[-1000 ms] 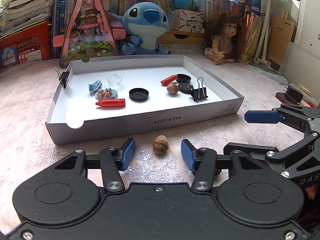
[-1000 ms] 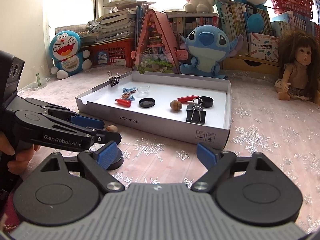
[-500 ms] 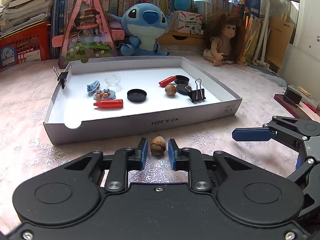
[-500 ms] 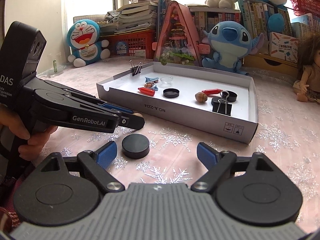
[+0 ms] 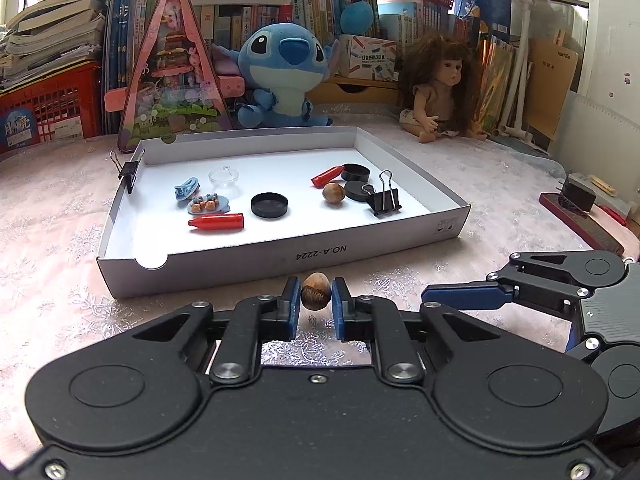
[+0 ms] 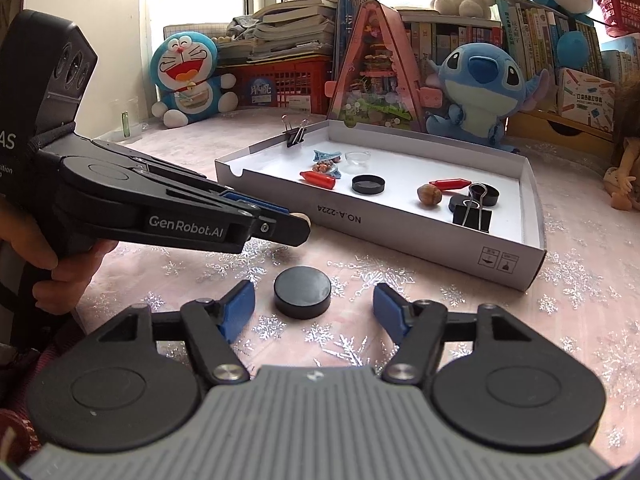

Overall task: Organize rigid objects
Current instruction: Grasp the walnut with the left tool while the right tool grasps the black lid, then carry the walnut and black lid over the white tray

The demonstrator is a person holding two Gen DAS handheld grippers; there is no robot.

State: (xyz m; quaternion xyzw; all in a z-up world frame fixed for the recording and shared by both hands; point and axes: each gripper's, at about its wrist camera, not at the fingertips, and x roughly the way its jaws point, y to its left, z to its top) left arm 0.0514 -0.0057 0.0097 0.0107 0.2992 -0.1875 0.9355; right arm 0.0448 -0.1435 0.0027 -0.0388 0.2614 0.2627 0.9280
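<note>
My left gripper is shut on a brown hazelnut, held just above the cloth in front of the white cardboard tray. It also shows from the side in the right wrist view. My right gripper is open, its blue pads either side of a black round cap lying on the cloth. The tray holds two red crayons, black caps, another hazelnut, a black binder clip and small trinkets.
A second binder clip is clipped on the tray's left wall. A Stitch plush, a doll, a pink triangular display and bookshelves stand behind. A dark red case lies at right.
My left gripper closed on the hazelnut and raised it slightly. My right gripper moved forward so the black cap now lies between its open pads.
</note>
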